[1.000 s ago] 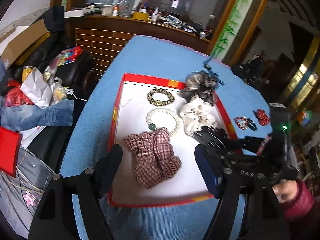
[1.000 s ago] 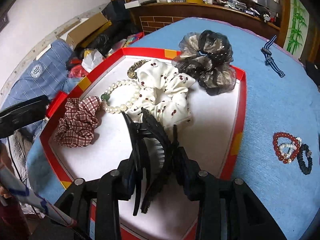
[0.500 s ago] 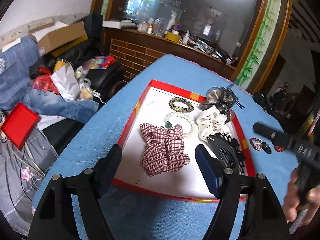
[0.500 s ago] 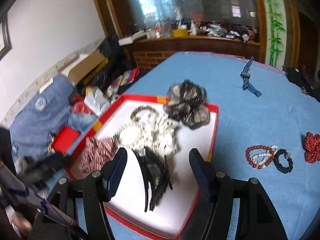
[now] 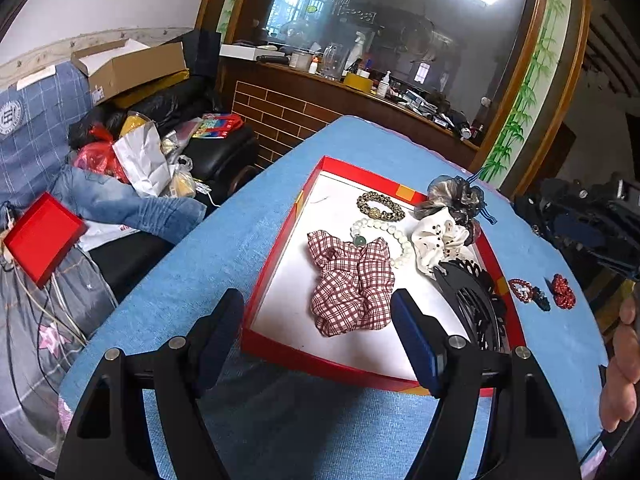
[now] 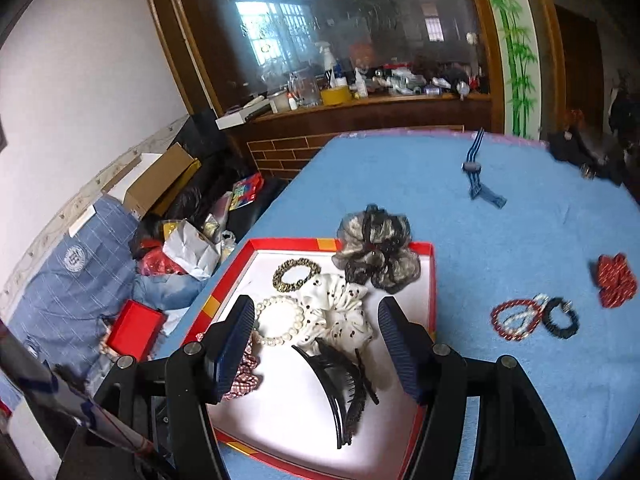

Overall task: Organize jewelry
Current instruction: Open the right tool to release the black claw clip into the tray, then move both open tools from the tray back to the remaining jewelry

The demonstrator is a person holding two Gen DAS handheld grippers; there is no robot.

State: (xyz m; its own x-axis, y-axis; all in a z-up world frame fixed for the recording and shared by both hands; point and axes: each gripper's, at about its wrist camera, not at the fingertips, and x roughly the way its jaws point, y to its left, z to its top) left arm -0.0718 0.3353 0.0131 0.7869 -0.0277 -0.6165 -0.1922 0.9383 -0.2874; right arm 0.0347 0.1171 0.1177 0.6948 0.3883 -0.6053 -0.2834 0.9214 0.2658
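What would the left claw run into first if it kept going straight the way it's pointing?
Most likely the plaid scrunchie in the red tray. The left claw is open, empty and aimed down at it, above the tray's near rim. Depth is unclear, so it might meet the near rim first.

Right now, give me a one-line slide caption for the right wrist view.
Right gripper open above the red tray, black claw clip lying released among scrunchies; bracelets wait on the blue cloth.

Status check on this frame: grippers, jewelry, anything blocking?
Both hand-held grippers, left and right, open, empty. Black hair claw lies in red tray. Bead bracelets on blue cloth. Nothing blocking.
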